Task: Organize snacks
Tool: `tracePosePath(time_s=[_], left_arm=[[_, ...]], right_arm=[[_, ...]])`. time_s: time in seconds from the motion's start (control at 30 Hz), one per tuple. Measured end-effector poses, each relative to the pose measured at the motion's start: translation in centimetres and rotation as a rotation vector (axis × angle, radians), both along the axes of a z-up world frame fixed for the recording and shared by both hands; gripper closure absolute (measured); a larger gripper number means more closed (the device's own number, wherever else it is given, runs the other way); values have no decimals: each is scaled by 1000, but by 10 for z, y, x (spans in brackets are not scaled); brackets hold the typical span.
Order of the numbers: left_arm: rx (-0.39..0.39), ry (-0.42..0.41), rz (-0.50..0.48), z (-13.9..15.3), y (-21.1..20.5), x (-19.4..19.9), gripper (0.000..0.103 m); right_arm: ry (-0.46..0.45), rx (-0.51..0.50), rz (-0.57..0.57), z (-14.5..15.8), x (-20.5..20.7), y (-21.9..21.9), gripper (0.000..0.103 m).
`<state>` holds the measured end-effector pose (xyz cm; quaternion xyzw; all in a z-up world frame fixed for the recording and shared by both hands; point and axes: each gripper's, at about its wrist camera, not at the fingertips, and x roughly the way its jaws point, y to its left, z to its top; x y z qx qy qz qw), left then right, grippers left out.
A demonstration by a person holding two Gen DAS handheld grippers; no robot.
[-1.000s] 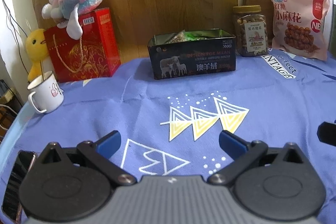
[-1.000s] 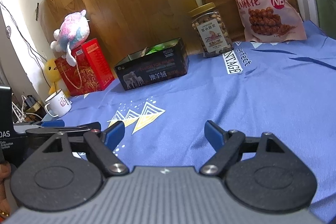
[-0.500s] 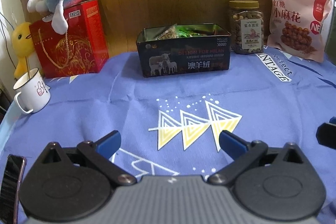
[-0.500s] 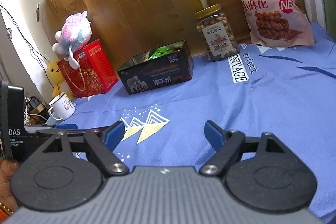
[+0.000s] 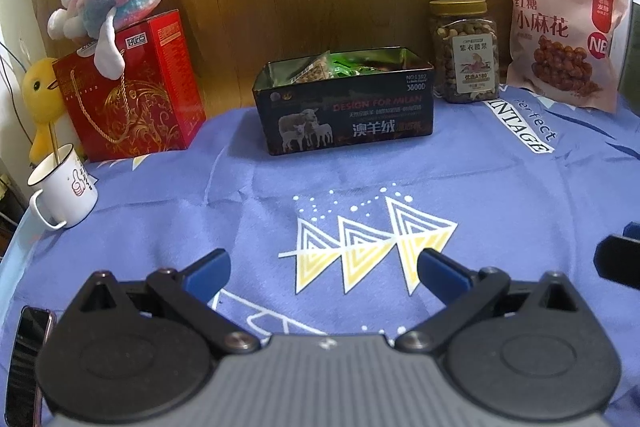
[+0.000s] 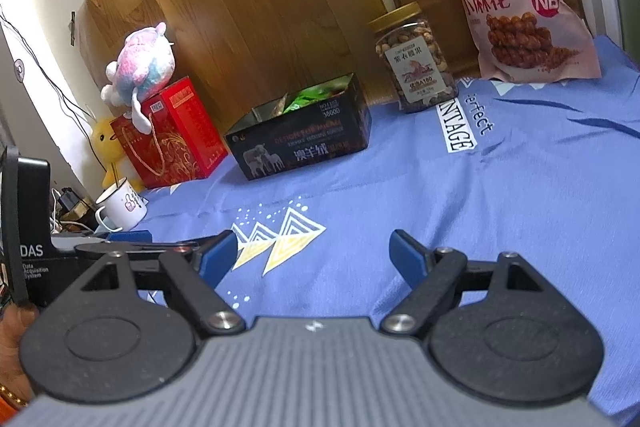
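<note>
At upper centre of the left wrist view: open black rectangular tin with sheep print (image 5: pixel 344 111), already holding green and clear snack packets, standing on the blue printed cloth of the surface (image 5: pixel 280 187). Right of it, just beside: clear plastic jar of nuts with gold lid (image 5: pixel 464 53); further right, pink bag of twisted dough snacks (image 5: pixel 560 39), upright and leaning against the back. Left tool (image 5: pixel 324 267): blue pads spread wide, nothing between them, low over the cloth. Right tool (image 6: pixel 312 255): likewise wide and empty.

Both loose snacks well apart from the tools.

Risks, as judged:
- Bag is soft and leaning; a pinch low on it may fold it or tip it forward.
- Jar looks smooth and round; an off-centre grip could slip or knock it into the tin.
- Tin looks nearly full; forcing in the bag may spill packets.
- Tools near each other at lower frame; crossing reaches could collide.
</note>
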<state>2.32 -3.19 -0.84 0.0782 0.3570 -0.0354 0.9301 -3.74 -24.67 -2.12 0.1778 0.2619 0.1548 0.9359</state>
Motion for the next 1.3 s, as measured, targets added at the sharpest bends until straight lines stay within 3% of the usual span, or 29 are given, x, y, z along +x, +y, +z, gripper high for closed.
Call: tracePosePath(time_s=[0.67, 1.3], left_arm=[[41, -24, 7, -1, -8, -1, 0], [23, -8, 38, -4, -2, 0, 0]], right_arm=[[-15, -4, 1, -1, -1, 2, 18], [-9, -20, 44, 3, 14, 10, 18]])
